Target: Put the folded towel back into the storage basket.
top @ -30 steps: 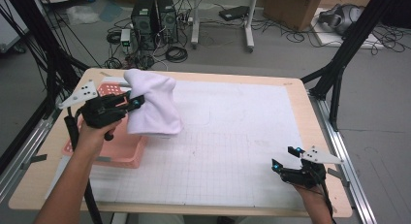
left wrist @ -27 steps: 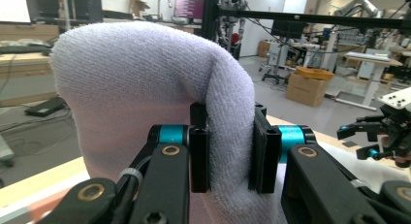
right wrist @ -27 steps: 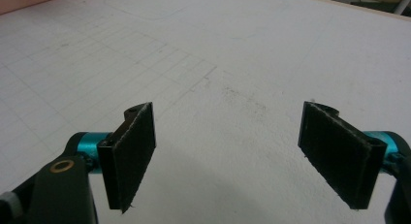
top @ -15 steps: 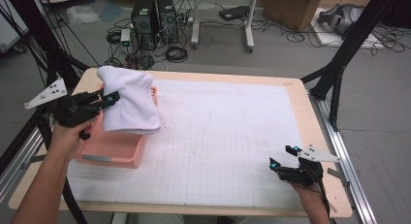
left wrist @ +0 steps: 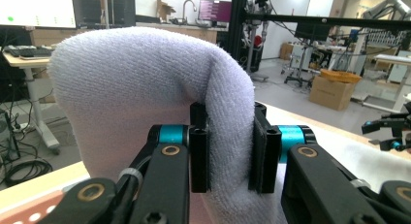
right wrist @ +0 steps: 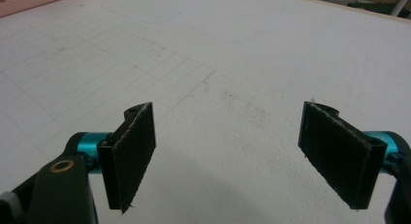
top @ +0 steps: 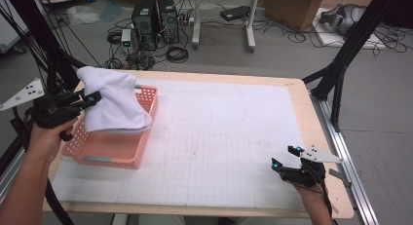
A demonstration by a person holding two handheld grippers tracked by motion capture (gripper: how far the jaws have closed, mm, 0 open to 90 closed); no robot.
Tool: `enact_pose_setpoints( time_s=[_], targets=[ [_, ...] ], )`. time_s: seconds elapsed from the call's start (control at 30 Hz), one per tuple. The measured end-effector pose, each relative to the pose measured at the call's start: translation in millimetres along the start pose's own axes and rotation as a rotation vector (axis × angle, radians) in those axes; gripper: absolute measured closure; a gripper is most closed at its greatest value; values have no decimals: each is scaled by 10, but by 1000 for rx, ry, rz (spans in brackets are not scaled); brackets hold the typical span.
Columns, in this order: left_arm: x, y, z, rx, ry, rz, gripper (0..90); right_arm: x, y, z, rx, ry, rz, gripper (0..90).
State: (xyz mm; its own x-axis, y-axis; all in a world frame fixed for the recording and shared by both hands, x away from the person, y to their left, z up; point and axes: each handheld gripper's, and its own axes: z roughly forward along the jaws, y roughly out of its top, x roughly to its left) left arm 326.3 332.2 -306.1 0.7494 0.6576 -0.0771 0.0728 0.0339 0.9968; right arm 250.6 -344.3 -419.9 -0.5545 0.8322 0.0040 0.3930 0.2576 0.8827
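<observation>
Pinching a white towel (top: 114,101) over the pink basket (top: 113,154), the left gripper (left wrist: 228,151) hides its folds; right gripper (right wrist: 232,156) spread wide.

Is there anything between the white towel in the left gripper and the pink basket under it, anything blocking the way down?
Nothing visible does. The left gripper is shut on the white towel, which hangs over the pink basket. The part of the basket that shows looks empty. The right gripper sits open, far off near the table's other corner.
</observation>
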Motion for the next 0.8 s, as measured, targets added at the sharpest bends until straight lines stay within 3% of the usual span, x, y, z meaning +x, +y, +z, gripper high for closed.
enact_pose_setpoints(
  time_s=[0.27,0.4,0.8],
  targets=[
    [88,-51,-133,10,18,-8,738,6,-2,17,7,3,2,200],
    [129,-117,-180,38,20,-14,737,6,-3,27,5,3,-1,200],
    [145,-342,-136,71,-6,-37,737,22,0,48,9,6,-8,200]
  ],
)
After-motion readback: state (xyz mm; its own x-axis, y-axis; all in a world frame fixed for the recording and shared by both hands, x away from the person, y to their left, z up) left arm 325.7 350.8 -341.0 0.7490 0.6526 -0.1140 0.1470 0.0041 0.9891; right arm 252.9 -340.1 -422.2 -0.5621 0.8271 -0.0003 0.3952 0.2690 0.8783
